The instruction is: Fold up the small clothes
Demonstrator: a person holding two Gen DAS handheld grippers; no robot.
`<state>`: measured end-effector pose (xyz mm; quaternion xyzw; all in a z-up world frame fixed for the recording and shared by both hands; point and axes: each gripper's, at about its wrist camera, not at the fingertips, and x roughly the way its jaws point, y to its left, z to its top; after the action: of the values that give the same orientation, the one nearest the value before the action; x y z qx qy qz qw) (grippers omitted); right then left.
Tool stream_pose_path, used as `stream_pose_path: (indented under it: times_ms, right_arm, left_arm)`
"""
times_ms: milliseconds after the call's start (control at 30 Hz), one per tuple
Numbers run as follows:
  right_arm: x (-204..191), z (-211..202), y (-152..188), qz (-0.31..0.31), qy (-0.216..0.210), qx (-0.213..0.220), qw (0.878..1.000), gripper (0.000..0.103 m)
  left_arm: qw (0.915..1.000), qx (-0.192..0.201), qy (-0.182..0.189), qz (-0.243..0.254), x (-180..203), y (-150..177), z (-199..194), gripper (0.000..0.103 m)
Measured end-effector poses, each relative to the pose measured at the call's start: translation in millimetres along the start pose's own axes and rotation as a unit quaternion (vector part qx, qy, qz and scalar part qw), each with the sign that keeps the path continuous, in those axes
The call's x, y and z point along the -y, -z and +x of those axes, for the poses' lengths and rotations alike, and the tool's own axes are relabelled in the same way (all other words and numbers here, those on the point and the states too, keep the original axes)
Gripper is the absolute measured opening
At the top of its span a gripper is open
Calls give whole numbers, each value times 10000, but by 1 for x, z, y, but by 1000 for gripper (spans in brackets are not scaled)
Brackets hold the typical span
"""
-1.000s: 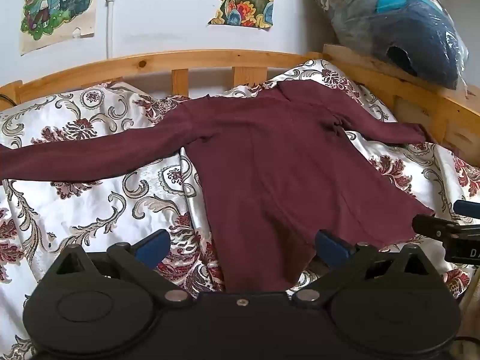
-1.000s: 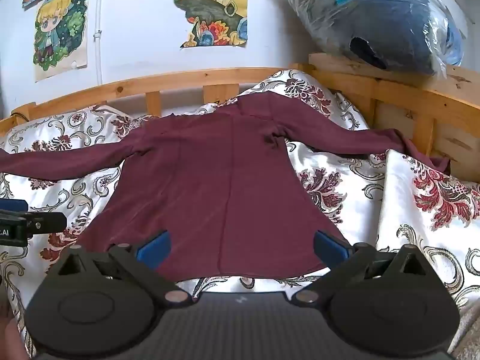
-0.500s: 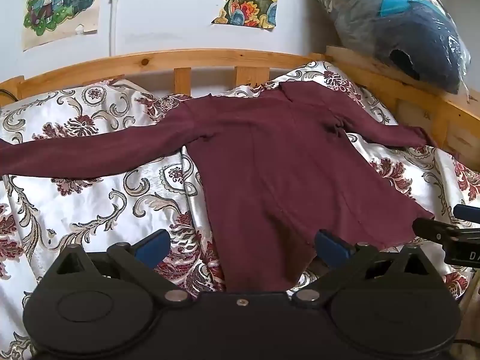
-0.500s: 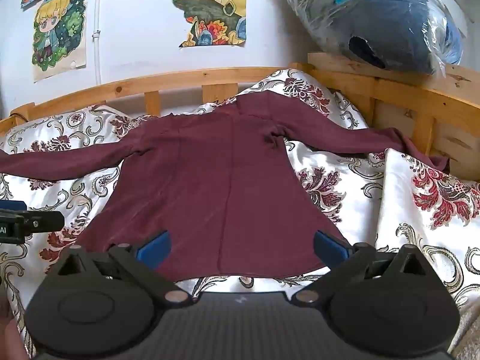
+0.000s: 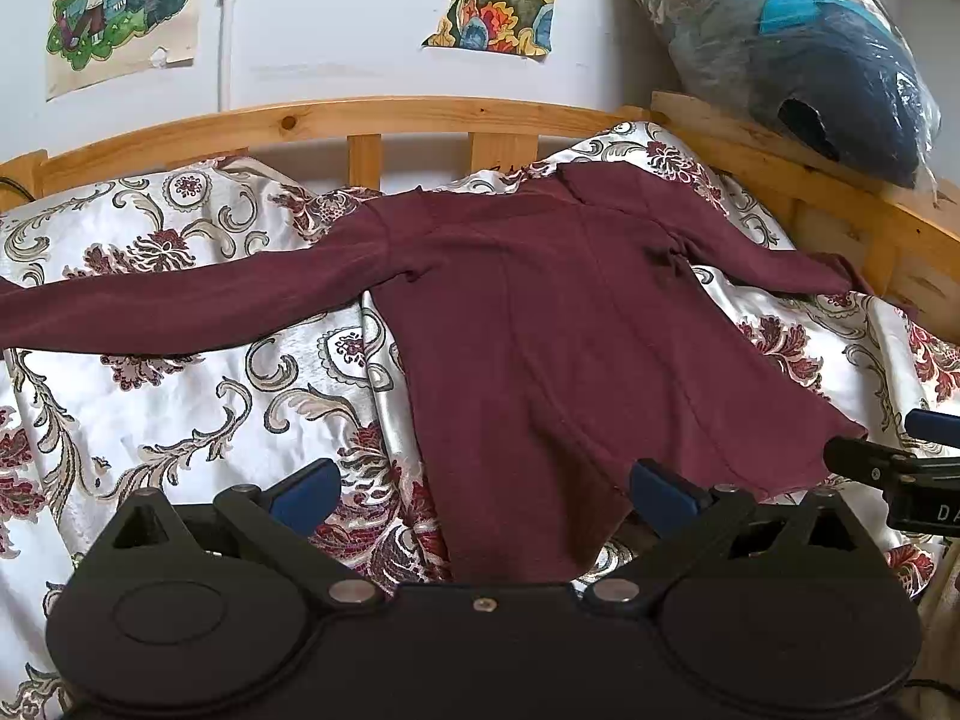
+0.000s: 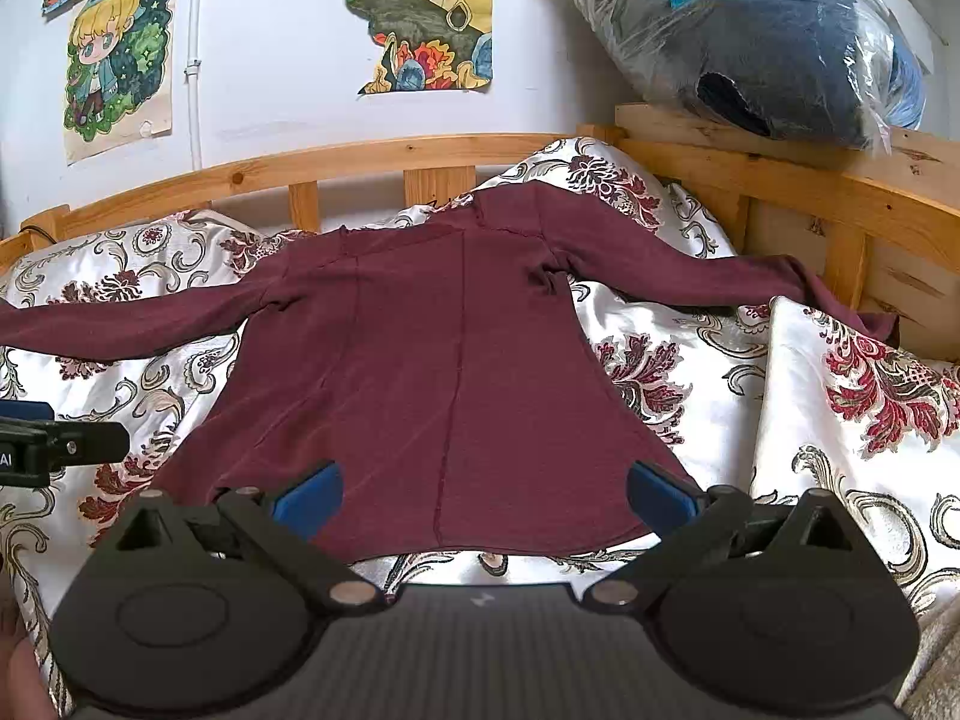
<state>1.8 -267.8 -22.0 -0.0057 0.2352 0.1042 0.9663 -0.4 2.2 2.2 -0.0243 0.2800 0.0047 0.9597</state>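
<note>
A maroon long-sleeved top (image 5: pixel 552 324) lies flat on the patterned bedspread (image 5: pixel 180 396), sleeves spread left and right, hem toward me. It also shows in the right wrist view (image 6: pixel 444 360). My left gripper (image 5: pixel 483 495) is open and empty, above the hem's left part. My right gripper (image 6: pixel 483 495) is open and empty, above the hem's right part. Each gripper's tip shows at the edge of the other's view: the right one (image 5: pixel 888 468), the left one (image 6: pixel 60 447).
A wooden bed rail (image 5: pixel 420 114) runs along the back and right side (image 6: pixel 780 180). A plastic-wrapped dark bundle (image 6: pixel 762 42) sits on the right rail. Posters (image 5: pixel 120 0) hang on the white wall behind.
Both views have shifted slightly; the left gripper has edged a little. The top has not moved and both grippers stay open.
</note>
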Motion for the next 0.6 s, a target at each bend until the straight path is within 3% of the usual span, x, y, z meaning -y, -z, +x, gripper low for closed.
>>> stream_pose_path:
  times_ms: [600]
  right_arm:
    - [1,1,1,0,0,-3,10000,103]
  left_arm:
    - [10000,-13,3,-24,0,0,0,102]
